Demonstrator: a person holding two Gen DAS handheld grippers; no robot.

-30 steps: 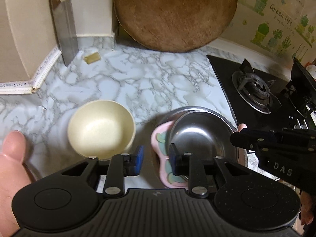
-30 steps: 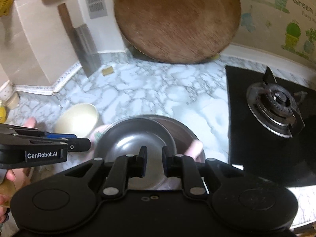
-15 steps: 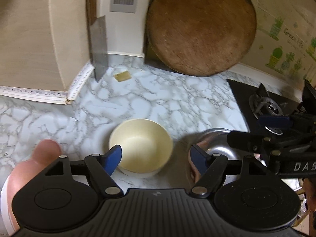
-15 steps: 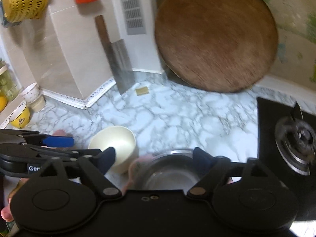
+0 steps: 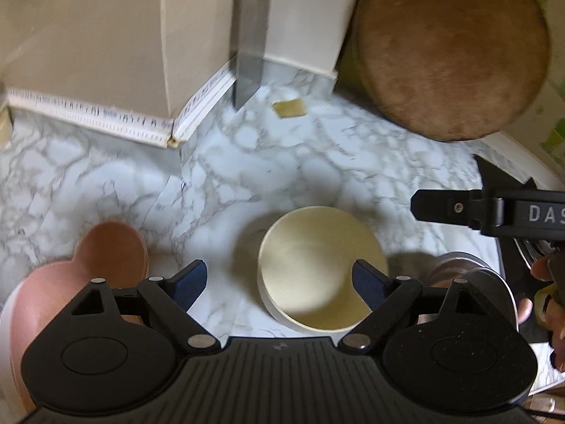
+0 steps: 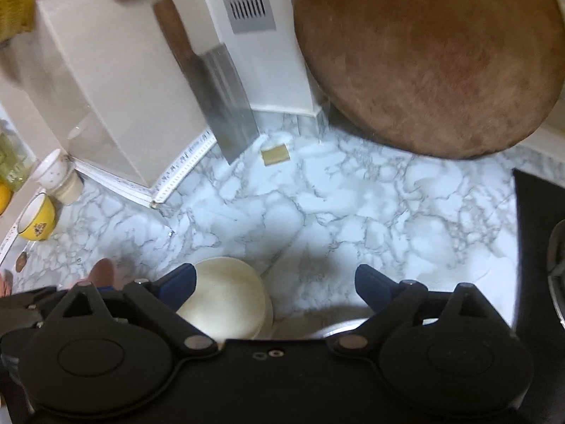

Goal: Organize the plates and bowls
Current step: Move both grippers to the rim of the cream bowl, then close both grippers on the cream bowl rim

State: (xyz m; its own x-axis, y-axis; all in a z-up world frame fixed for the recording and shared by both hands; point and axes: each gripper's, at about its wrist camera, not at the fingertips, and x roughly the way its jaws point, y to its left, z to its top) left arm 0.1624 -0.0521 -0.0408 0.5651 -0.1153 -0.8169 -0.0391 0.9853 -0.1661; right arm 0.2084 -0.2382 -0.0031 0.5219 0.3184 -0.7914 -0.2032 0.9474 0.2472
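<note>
A cream bowl [image 5: 323, 268] stands upright on the marble counter [image 5: 247, 176]. My left gripper [image 5: 279, 281] is open and empty, its two blue pads either side of the bowl's near rim. A steel bowl [image 5: 469, 272] shows partly at the lower right, behind the left gripper's right arm. In the right wrist view the cream bowl [image 6: 229, 300] sits low left, by the left pad of my right gripper [image 6: 275, 281], which is open and empty. A steel rim [image 6: 339, 328] peeks out below it. The right gripper [image 5: 494, 210] also enters the left wrist view from the right.
A round wooden board [image 5: 452, 53] leans on the back wall. A cleaver [image 6: 219, 106] hangs by the wall corner. A black gas hob [image 6: 540, 247] lies at the right. A yellow cup [image 6: 37, 219] and a white cup [image 6: 53, 169] stand far left.
Both grippers opened wide and let go of the steel bowl and pink plate. Both then pulled back and swung left; the cream bowl now sits between the left gripper's pads.
</note>
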